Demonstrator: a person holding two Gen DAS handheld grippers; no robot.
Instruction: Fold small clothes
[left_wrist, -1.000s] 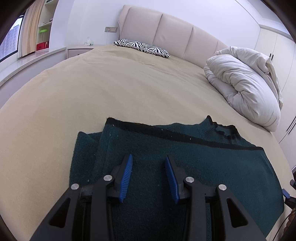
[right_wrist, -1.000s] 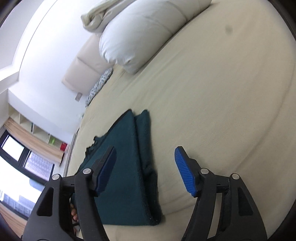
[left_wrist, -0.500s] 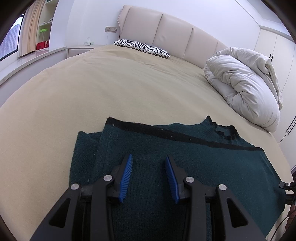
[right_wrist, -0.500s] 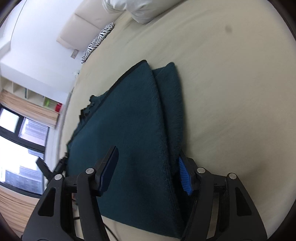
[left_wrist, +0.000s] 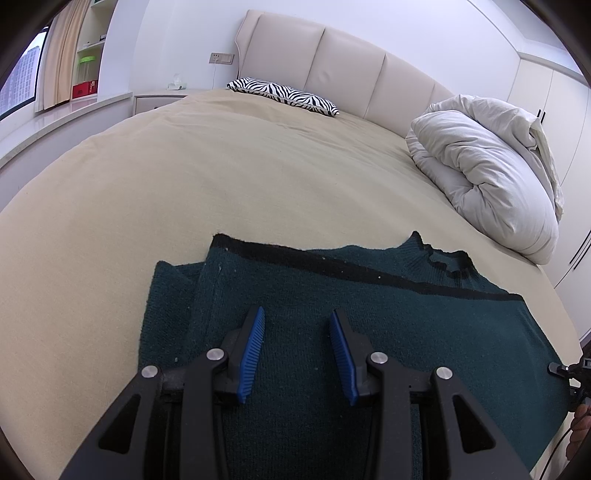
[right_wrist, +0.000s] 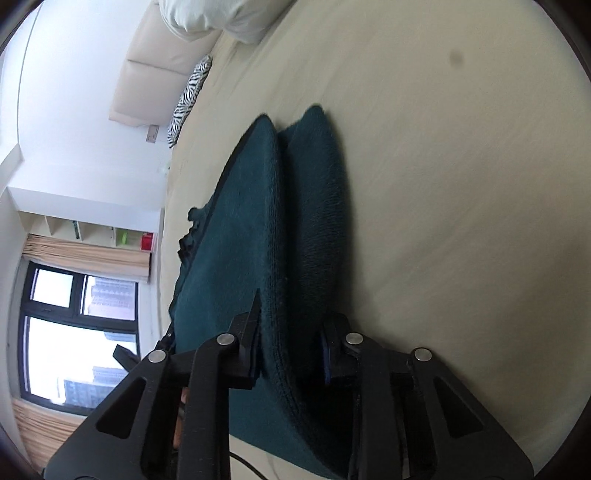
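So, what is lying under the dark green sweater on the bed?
Under the dark green sweater only the beige bed sheet shows around its edges. Anything between its folded layers is covered.

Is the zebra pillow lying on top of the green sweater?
No, the zebra pillow lies far up the bed beside the headboard, apart from the green sweater.

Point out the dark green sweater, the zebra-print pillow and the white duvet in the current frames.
dark green sweater (left_wrist: 406, 332): left wrist view, flat knit body right of the gripper.
zebra-print pillow (left_wrist: 284, 94): left wrist view, middle of its striped top.
white duvet (left_wrist: 491, 177): left wrist view, centre of the bundled roll.
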